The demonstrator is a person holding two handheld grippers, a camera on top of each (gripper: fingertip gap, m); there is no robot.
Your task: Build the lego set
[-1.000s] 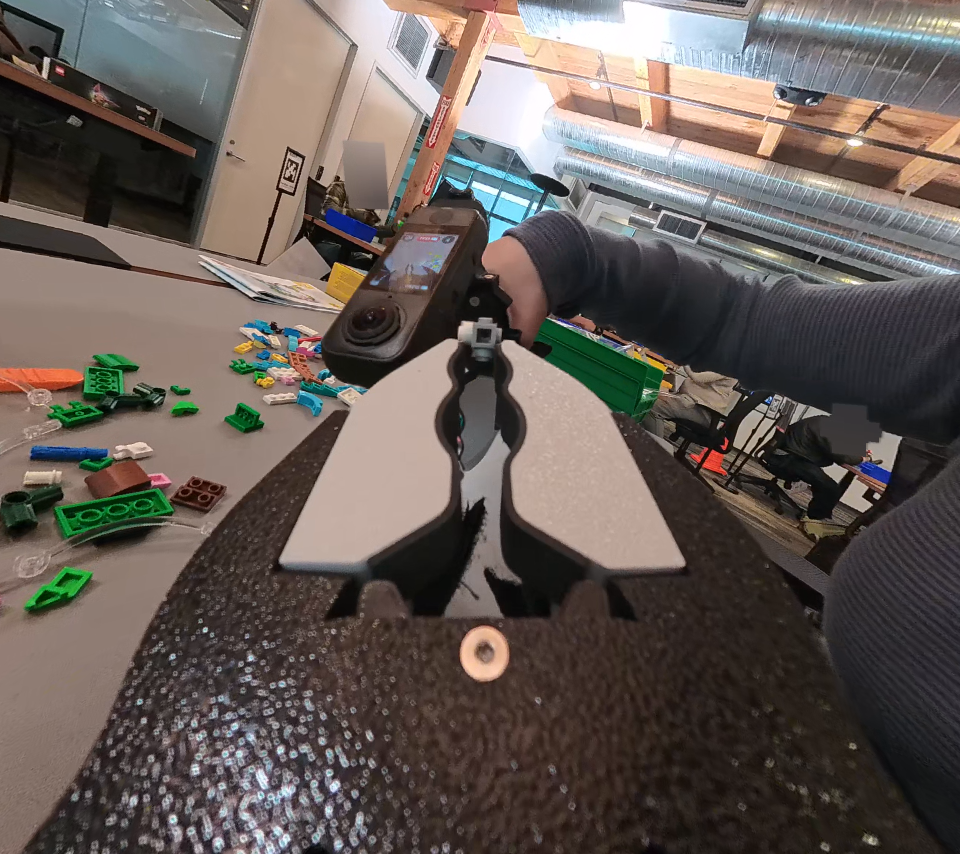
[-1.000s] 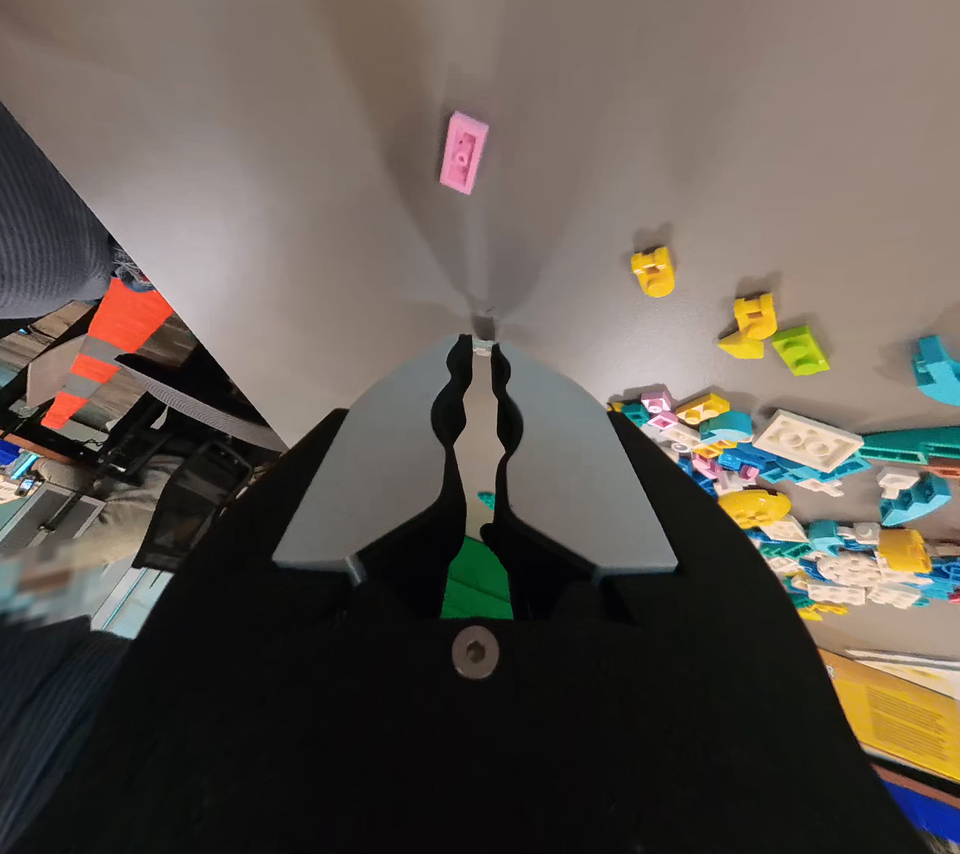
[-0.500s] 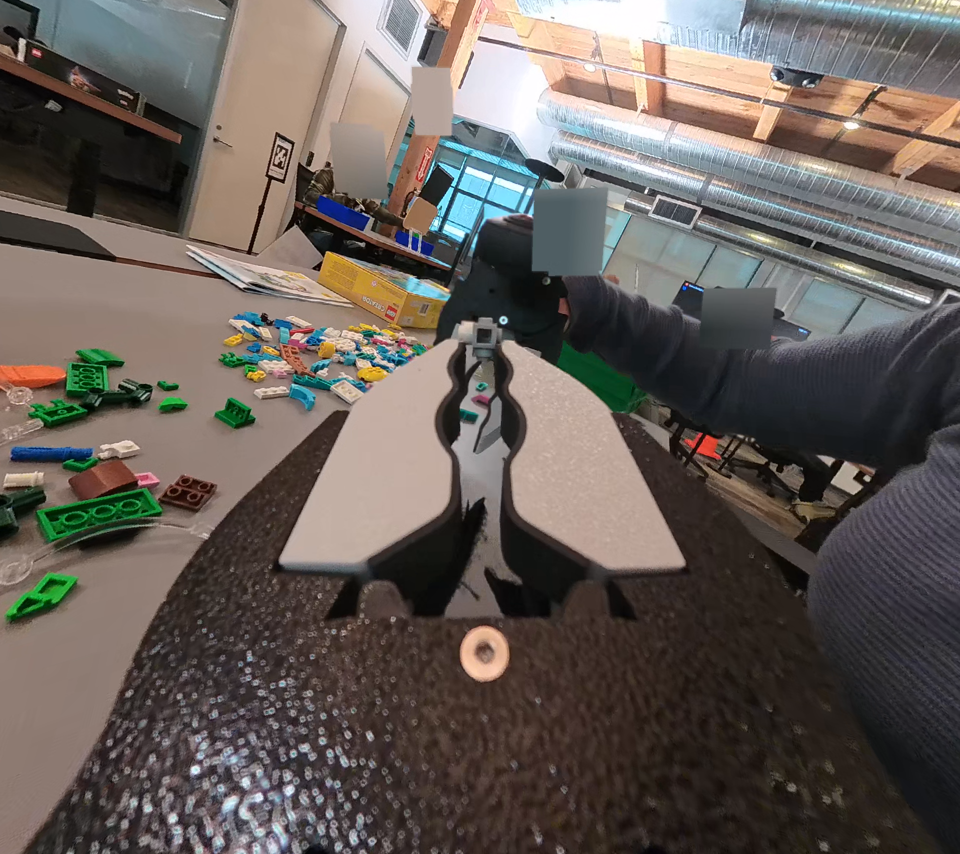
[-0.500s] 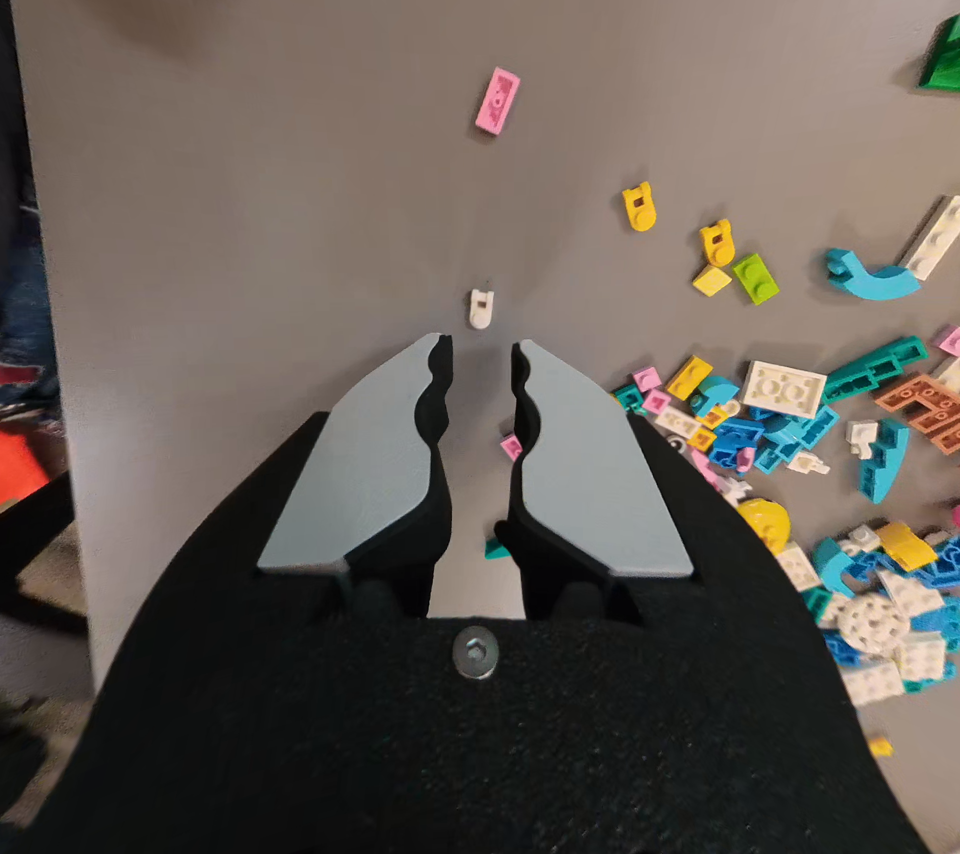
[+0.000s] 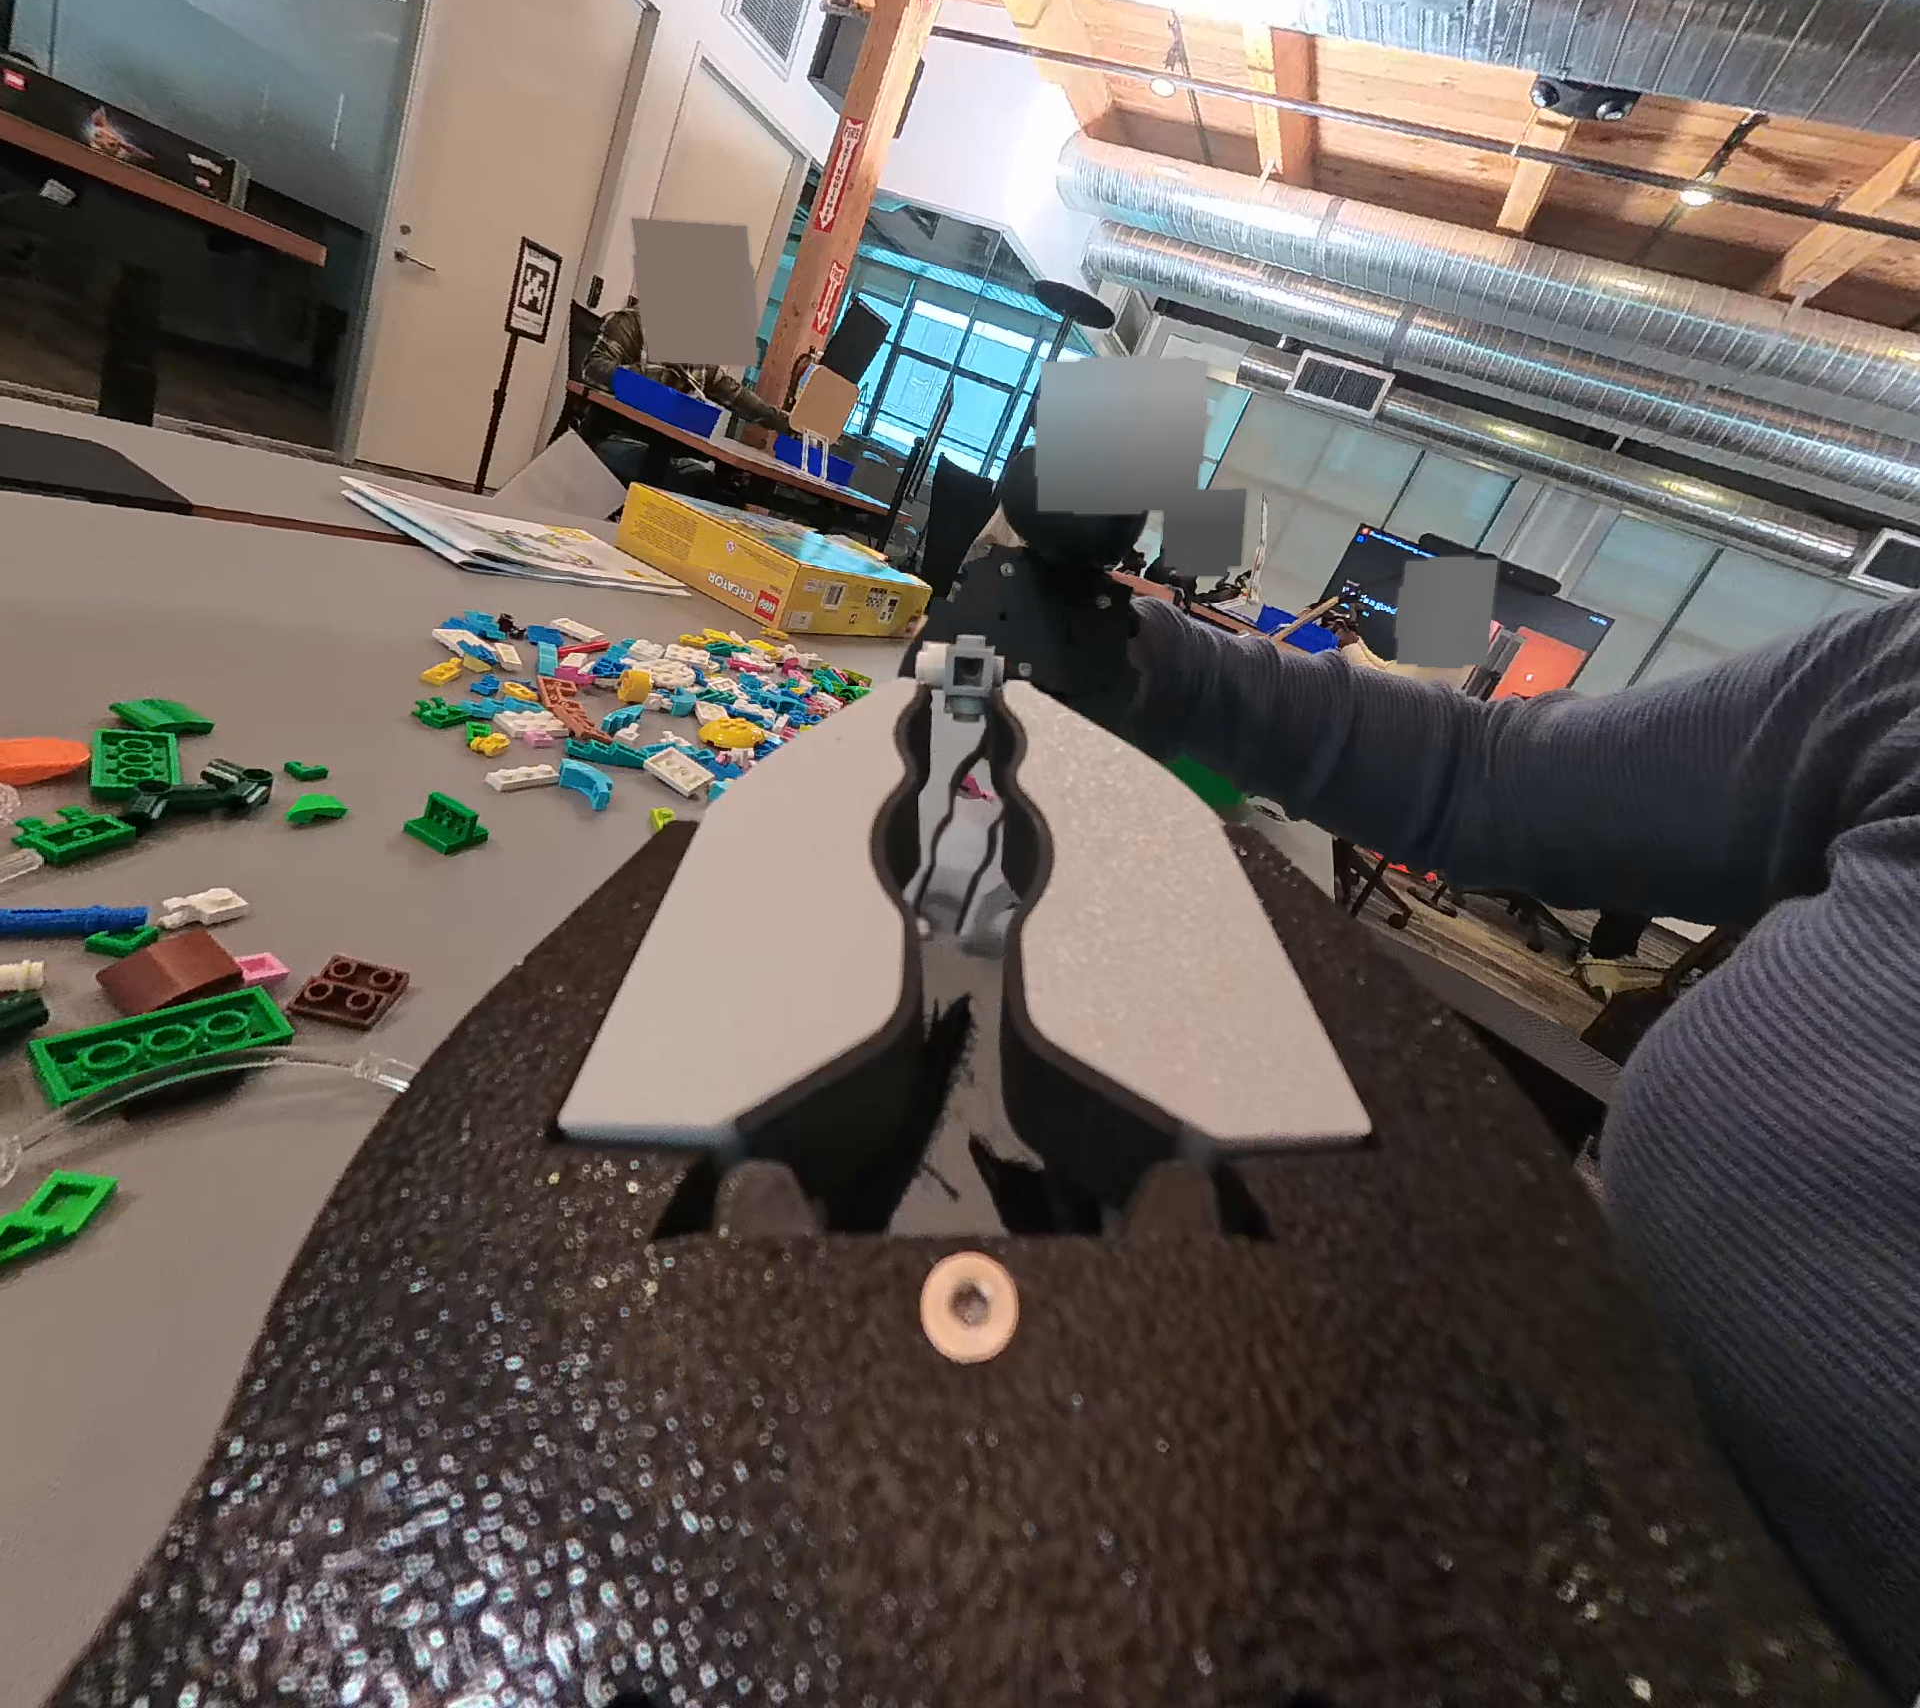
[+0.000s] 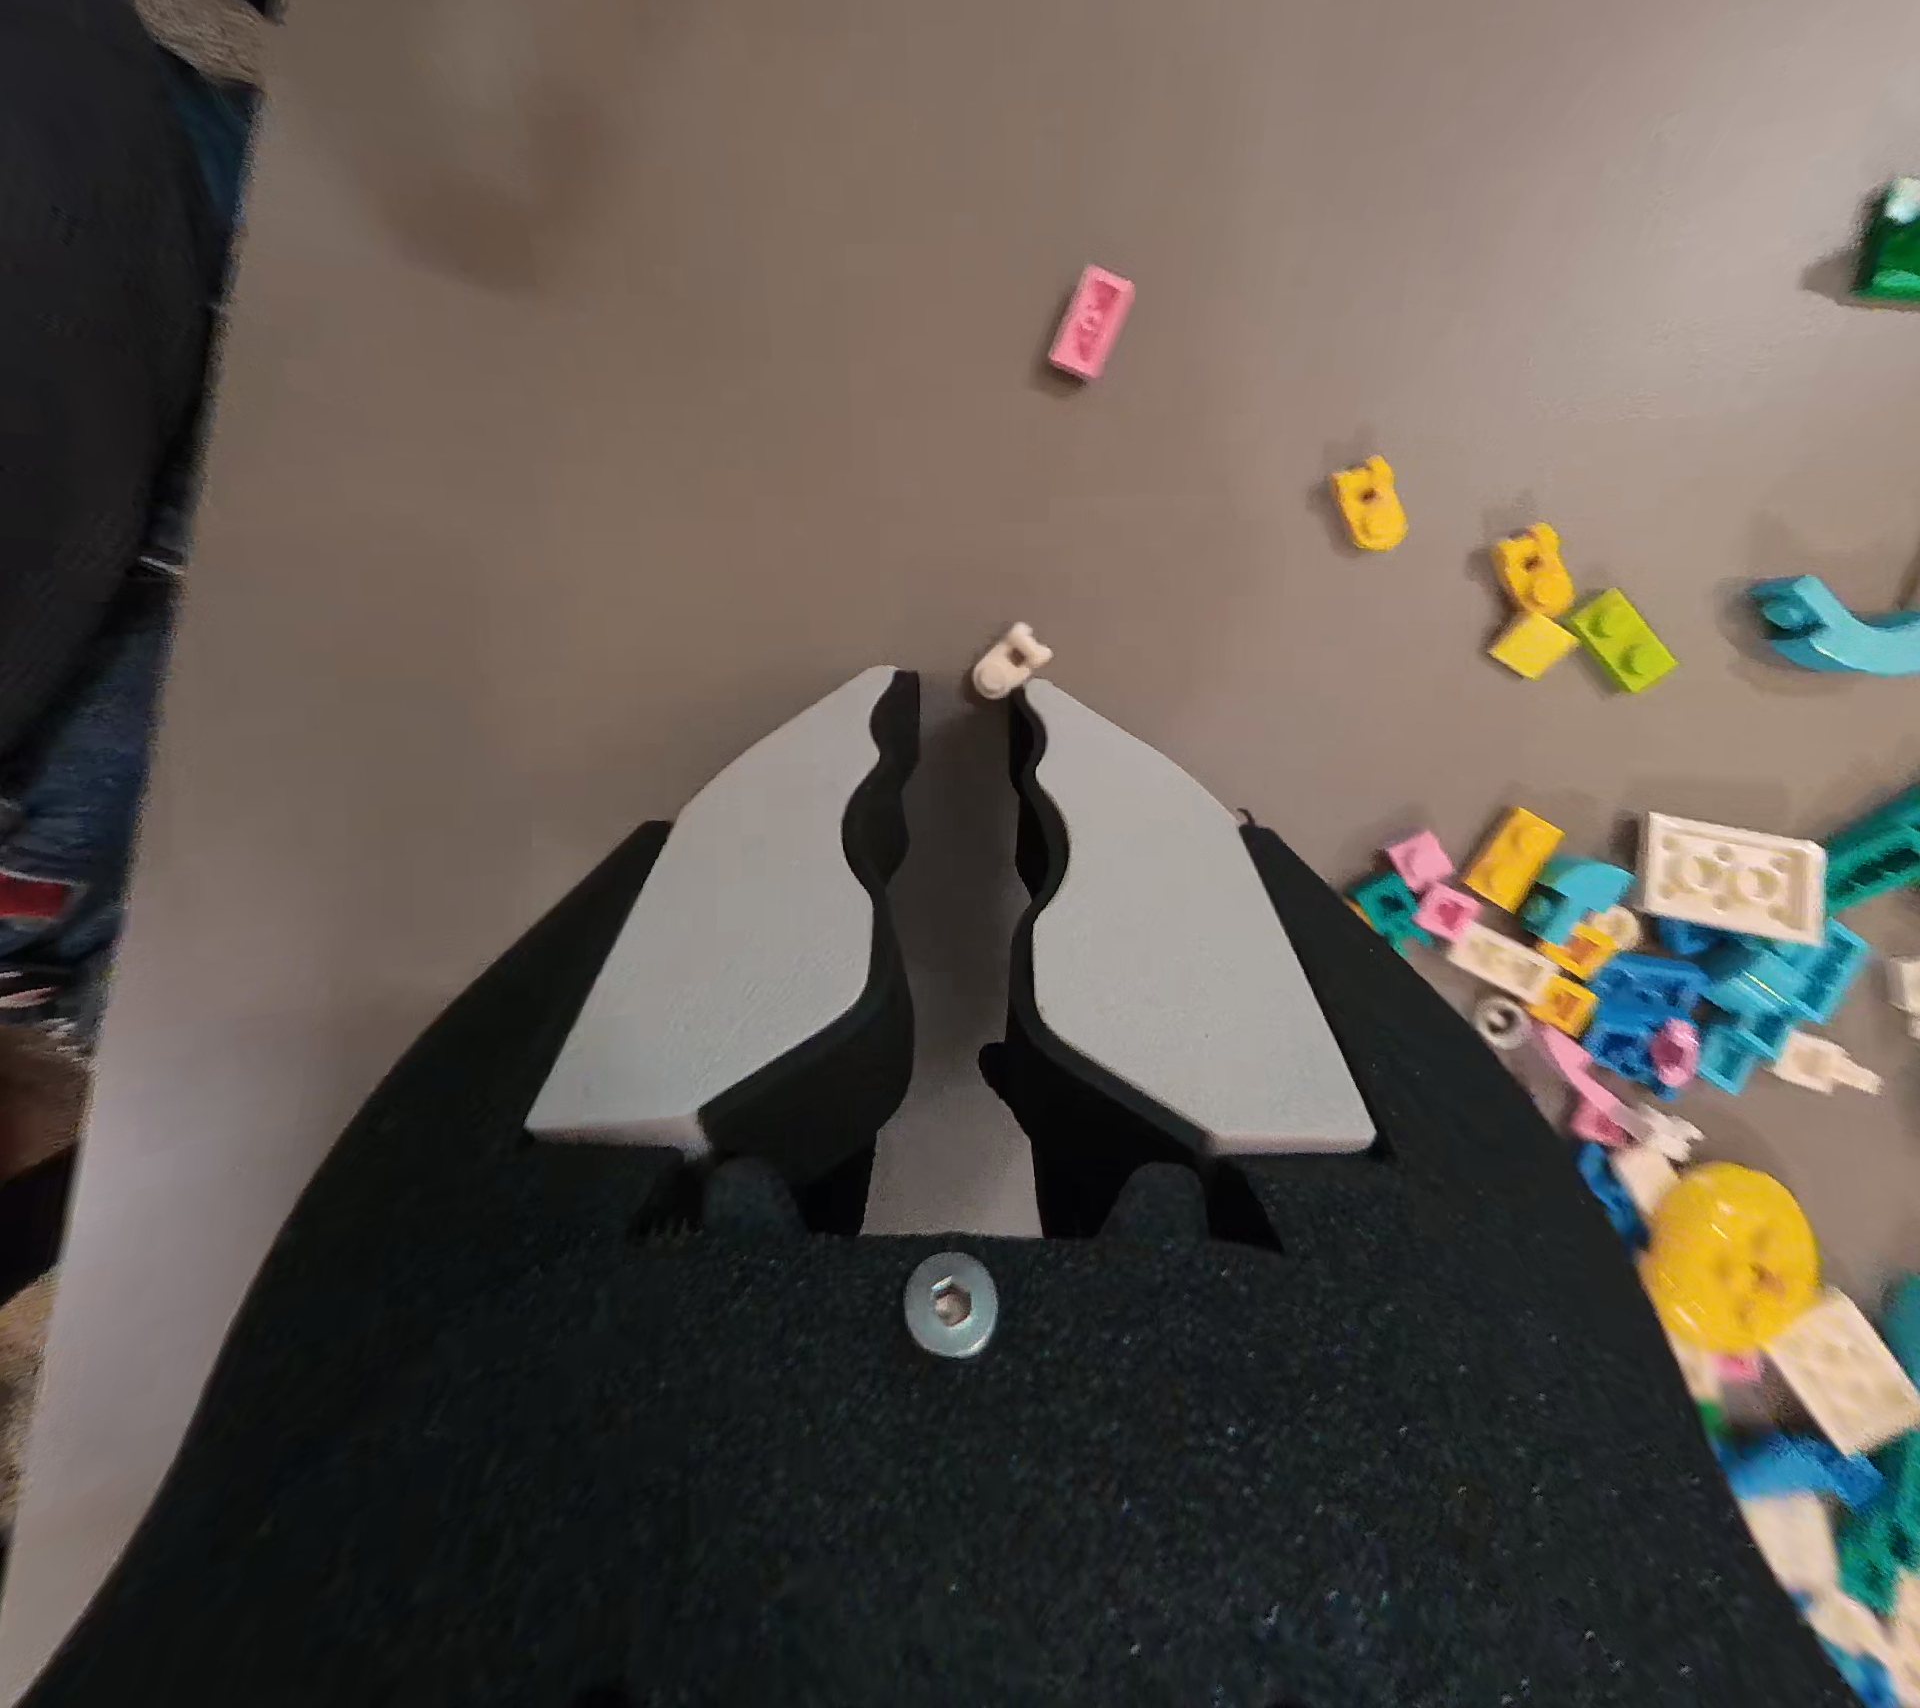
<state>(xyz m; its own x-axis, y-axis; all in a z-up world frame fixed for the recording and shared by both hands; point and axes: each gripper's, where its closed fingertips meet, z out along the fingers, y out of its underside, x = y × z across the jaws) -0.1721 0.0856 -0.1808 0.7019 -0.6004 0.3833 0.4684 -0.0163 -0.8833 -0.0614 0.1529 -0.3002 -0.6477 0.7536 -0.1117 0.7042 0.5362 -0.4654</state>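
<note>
- The left gripper (image 5: pixel 961 690) is held above the counter (image 5: pixel 260 619), its fingers (image 5: pixel 790 910) clamped on a small grey piece (image 5: pixel 966 671) at the very tips.
- The right gripper (image 6: pixel 961 690) points down at the counter, its fingers (image 6: pixel 1132 910) a little apart and holding nothing.
- A tiny white clip piece (image 6: pixel 1010 662) lies loose on the counter, just past the right fingertips and slightly to their right.
- Risk: the clip is off-centre, so closing now would likely nudge it aside or pinch only a corner and flick it away.
- Risk: the right view is blurred, suggesting motion; a fast descent could push the clip across the smooth counter.
- Risk: the grey piece is gripped only at the tips, so a knock while joining could twist it loose.
- Count near the right fingers: one pink plate (image 6: pixel 1091 337), two yellow clip pieces (image 6: pixel 1367 503), one yellow tile (image 6: pixel 1531 645), one lime plate (image 6: pixel 1621 638), one light blue curved piece (image 6: pixel 1829 635).
- Toward the counter's right edge in that view: one dense mixed pile (image 6: pixel 1683 983), too many to count.
- Toward the far edge in the left view: one yellow box (image 5: pixel 769 572) and one open booklet (image 5: pixel 499 538).
</note>
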